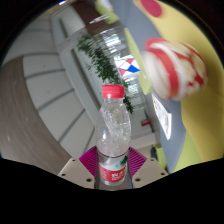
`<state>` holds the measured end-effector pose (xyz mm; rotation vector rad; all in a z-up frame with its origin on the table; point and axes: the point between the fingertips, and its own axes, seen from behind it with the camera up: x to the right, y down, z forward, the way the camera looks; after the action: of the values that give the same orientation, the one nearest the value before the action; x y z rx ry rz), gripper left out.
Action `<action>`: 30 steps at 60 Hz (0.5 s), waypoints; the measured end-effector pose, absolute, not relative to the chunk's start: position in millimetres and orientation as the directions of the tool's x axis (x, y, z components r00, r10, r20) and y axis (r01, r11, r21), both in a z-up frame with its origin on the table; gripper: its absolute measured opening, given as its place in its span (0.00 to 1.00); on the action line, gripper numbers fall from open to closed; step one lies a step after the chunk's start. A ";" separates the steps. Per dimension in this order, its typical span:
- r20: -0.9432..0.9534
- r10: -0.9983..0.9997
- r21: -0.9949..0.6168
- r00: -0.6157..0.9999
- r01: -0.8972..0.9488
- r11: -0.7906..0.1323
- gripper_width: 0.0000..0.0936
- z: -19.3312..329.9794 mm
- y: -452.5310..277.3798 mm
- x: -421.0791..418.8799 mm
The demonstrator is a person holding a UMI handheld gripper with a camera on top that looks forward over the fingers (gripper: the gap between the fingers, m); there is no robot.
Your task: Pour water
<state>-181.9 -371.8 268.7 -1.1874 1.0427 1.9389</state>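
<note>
A clear plastic water bottle [114, 130] with a red cap and a red and white label stands upright between my fingers. My gripper [113, 165] is shut on it, the magenta pads [90, 163] pressing its lower body on both sides. The bottle is held up in the air, away from any surface. A red and white cup [176, 67] shows blurred beyond the bottle, up and to the right of it.
A white table [60, 95] with curved edges lies to the left behind the bottle. A green leafy plant [100, 55] stands beyond it. A wall with yellow and grey shapes [190, 120] fills the right side.
</note>
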 end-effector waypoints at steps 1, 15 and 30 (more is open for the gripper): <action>-0.927 0.122 0.256 -0.356 -0.833 -0.490 0.39 273.4 -372.0 -182.2; -0.777 0.428 -0.586 0.462 -0.778 -0.226 0.40 358.8 -364.0 -121.3; -0.147 0.248 -0.981 0.958 -0.173 0.086 0.40 363.7 -335.5 -11.5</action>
<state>-11.5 -335.5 363.7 -1.4519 -0.0625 0.3136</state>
